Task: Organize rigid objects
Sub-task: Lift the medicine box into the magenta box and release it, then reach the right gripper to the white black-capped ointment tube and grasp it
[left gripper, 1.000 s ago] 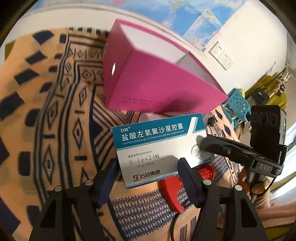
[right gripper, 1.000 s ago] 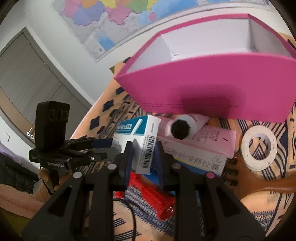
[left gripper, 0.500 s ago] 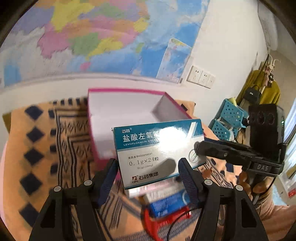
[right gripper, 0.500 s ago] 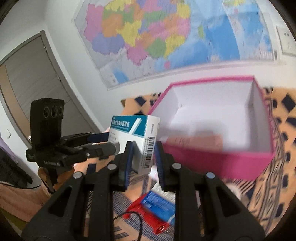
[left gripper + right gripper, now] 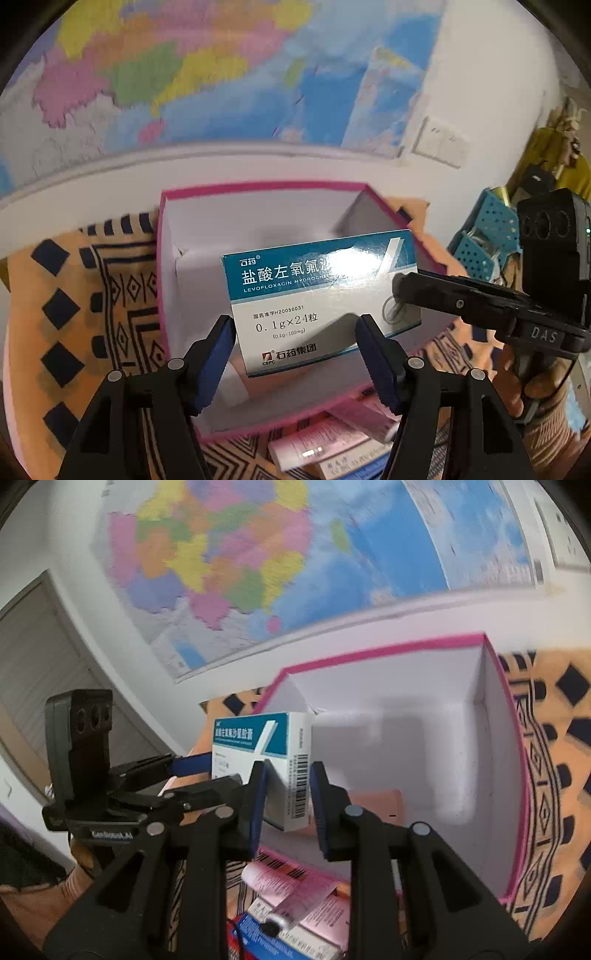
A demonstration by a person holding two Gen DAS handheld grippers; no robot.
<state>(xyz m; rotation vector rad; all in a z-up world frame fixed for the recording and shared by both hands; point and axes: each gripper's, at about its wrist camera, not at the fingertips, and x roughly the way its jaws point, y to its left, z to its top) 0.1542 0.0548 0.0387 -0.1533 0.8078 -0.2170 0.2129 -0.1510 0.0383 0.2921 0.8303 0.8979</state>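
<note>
Beyond my fingers lay the patterned cloth (image 5: 74,317) under a wall map (image 5: 258,554); the right gripper (image 5: 287,794) gripped the medicine box (image 5: 317,299), now above the pink box (image 5: 258,192); left gripper (image 5: 295,343) spread wide

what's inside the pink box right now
Inside the pink box, a salmon-pink carton lies on the white floor. The medicine box in the right gripper hangs over the near corner, hiding the floor beneath it.

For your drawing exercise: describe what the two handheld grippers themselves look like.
Both the left gripper and the right gripper are matte black with silver rivets and dark blue finger pads. Each carries a black box with three round lenses; the right gripper's body is marked "DAS".
</note>
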